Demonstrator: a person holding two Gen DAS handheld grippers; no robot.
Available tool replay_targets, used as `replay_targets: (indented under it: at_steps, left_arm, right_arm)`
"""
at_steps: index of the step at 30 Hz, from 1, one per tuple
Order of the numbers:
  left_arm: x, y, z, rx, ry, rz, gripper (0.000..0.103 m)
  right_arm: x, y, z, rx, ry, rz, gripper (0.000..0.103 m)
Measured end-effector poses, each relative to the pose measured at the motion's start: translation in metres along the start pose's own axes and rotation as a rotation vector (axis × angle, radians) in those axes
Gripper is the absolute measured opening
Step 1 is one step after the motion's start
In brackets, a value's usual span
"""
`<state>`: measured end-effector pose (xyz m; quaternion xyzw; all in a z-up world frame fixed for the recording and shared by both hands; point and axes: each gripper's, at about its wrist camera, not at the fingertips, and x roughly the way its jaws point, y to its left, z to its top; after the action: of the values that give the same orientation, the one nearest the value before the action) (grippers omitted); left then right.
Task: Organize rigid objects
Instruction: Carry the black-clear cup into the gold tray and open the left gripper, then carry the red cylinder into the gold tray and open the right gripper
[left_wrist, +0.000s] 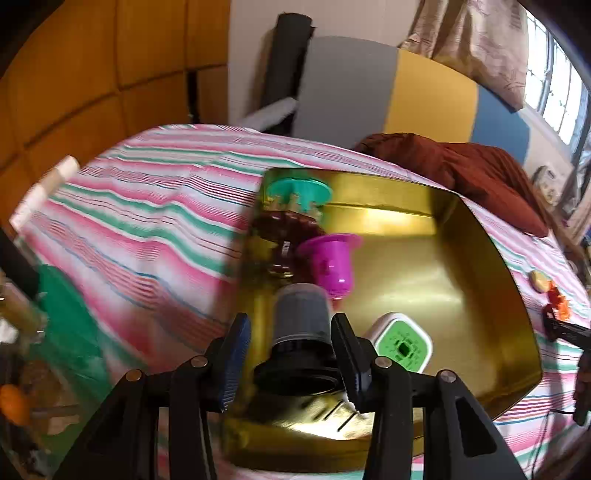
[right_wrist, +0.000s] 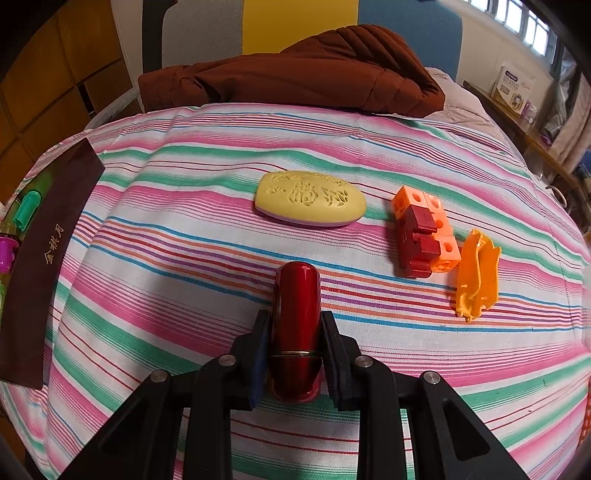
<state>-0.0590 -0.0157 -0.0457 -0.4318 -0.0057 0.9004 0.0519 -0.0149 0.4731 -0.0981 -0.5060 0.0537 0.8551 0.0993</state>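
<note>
My left gripper is shut on a grey and black plastic cup, held by its wide black rim and pointing forward. It hangs over the near left side of a gold metal tray. A pink cup, a teal cup and a white box with a green top lie in the tray. My right gripper is shut on a glossy red tube that rests on the striped sheet.
On the sheet ahead of the right gripper lie a yellow soap bar, joined orange and red blocks and an orange plastic piece. A dark red box lid sits at the left. A brown jacket lies at the far edge.
</note>
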Motion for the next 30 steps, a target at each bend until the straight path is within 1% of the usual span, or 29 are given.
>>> replay_targets:
  at_steps: [1, 3, 5, 9, 13, 16, 20, 24, 28, 30]
  left_arm:
    - [-0.003, 0.001, 0.001, -0.002, -0.002, 0.011, 0.045]
    - [-0.012, 0.003, 0.001, -0.01, -0.019, 0.004, 0.045]
    - [-0.021, 0.003, 0.001, -0.01, -0.034, 0.019, 0.045]
    - [-0.035, 0.003, -0.001, -0.02, -0.055, 0.007, 0.045]
    - [-0.046, -0.002, -0.003, 0.006, -0.062, 0.0, 0.045]
    - [-0.055, -0.004, -0.006, 0.022, -0.081, -0.001, 0.045]
    - [-0.06, -0.006, -0.01, 0.042, -0.093, -0.003, 0.045]
    - [-0.062, -0.003, -0.014, 0.04, -0.09, -0.021, 0.045]
    - [-0.066, 0.0, -0.017, 0.047, -0.106, -0.009, 0.045]
    - [-0.067, 0.004, -0.017, 0.041, -0.108, -0.019, 0.045]
  right_arm:
    - [0.0, 0.001, 0.0, -0.001, 0.0, 0.0, 0.027]
    - [-0.001, 0.003, -0.001, -0.009, -0.002, -0.003, 0.027]
    - [-0.002, 0.004, -0.002, -0.01, -0.001, 0.001, 0.027]
    - [-0.003, 0.006, -0.003, -0.006, 0.004, 0.009, 0.027]
    - [-0.007, 0.008, -0.007, 0.024, 0.024, 0.063, 0.026]
    - [-0.011, 0.015, -0.011, 0.011, 0.042, 0.082, 0.027]
    - [-0.015, 0.022, -0.017, 0.04, 0.058, 0.092, 0.026]
    - [-0.02, 0.026, -0.023, 0.078, 0.048, 0.072, 0.026]
    - [-0.028, 0.026, -0.023, 0.128, 0.016, 0.078, 0.026]
    - [-0.035, 0.029, -0.022, 0.132, -0.004, 0.087, 0.026]
